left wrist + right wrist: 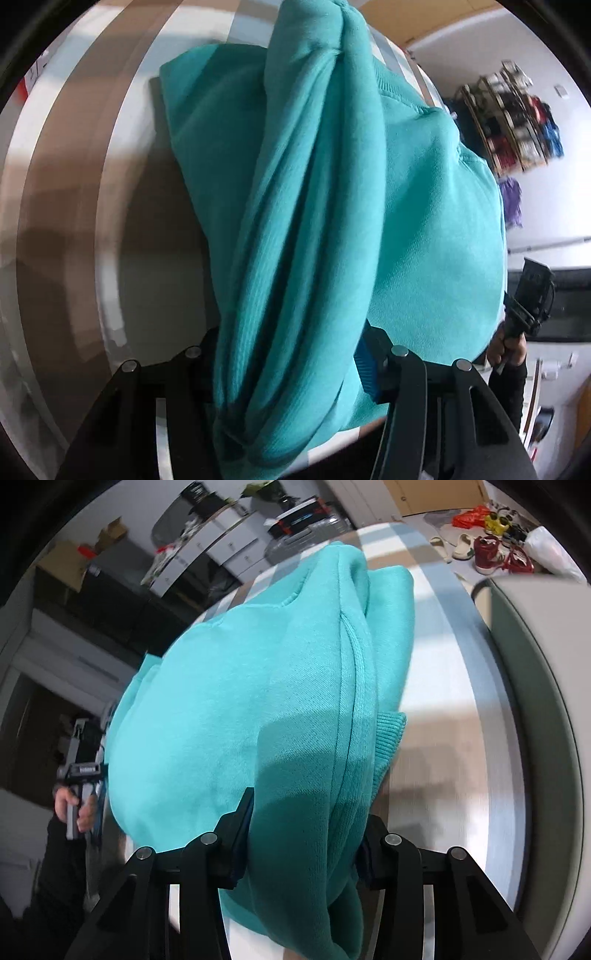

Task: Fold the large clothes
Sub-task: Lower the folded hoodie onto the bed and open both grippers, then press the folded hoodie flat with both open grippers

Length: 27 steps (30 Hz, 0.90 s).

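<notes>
Because I want to fold this big teal sweater [424, 221] in half, my left gripper [288, 373] and right gripper [303, 843] each pinch a bunch of it, draping toward twelve o'clock over the striped table [443, 686].

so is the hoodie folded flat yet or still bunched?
Still bunched. The hoodie hangs in thick twisted rolls between the left tongs, and doubled layers fill the right tongs; only its far end rests on the striped surface.

Red shoes [487, 554], clothes rack [513, 122]
</notes>
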Each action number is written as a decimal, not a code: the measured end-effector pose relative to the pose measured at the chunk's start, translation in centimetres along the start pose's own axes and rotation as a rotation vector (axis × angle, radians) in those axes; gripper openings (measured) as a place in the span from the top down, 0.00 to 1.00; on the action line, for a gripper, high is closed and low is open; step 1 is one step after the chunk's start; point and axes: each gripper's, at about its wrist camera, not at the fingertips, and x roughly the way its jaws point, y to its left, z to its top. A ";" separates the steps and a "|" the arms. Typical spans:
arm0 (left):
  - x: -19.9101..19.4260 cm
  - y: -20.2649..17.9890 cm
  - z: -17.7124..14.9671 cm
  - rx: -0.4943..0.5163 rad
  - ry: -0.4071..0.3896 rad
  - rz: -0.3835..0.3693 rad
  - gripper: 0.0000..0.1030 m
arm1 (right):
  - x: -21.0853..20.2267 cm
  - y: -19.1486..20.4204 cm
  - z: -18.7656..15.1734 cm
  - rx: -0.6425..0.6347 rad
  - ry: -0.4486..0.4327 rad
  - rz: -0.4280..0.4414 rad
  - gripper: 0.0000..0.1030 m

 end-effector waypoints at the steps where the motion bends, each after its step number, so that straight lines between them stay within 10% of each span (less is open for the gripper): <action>1: -0.3 0.2 -0.7 -0.017 -0.010 -0.001 0.50 | -0.7 0.5 -1.7 -0.026 -0.004 -0.020 0.53; 4: -3.5 0.3 -2.6 -0.075 -0.125 0.077 0.50 | -2.5 1.7 -3.3 -0.083 -0.057 -0.133 0.42; 8: -8.6 -5.1 -5.3 0.097 -0.390 0.350 0.45 | -7.7 6.9 -3.6 -0.209 -0.239 -0.368 0.42; 11: -8.5 -10.2 -6.1 0.222 -0.444 0.233 0.14 | -9.9 12.2 -3.2 -0.303 -0.338 -0.276 0.31; 13: -6.2 -12.0 -5.6 0.276 -0.408 0.162 0.14 | -9.1 15.6 -2.4 -0.341 -0.358 -0.209 0.26; 18: 0.7 -8.8 -1.7 0.288 -0.201 0.264 0.12 | -0.5 18.8 1.0 -0.321 -0.242 -0.279 0.33; 22: 1.0 -7.6 -3.7 0.270 -0.207 0.220 0.13 | 7.4 16.0 -0.3 -0.299 -0.028 -0.446 0.53; 27: -0.3 -7.3 -3.5 0.271 -0.180 0.213 0.13 | 8.8 16.0 -1.2 -0.351 -0.032 -0.544 0.53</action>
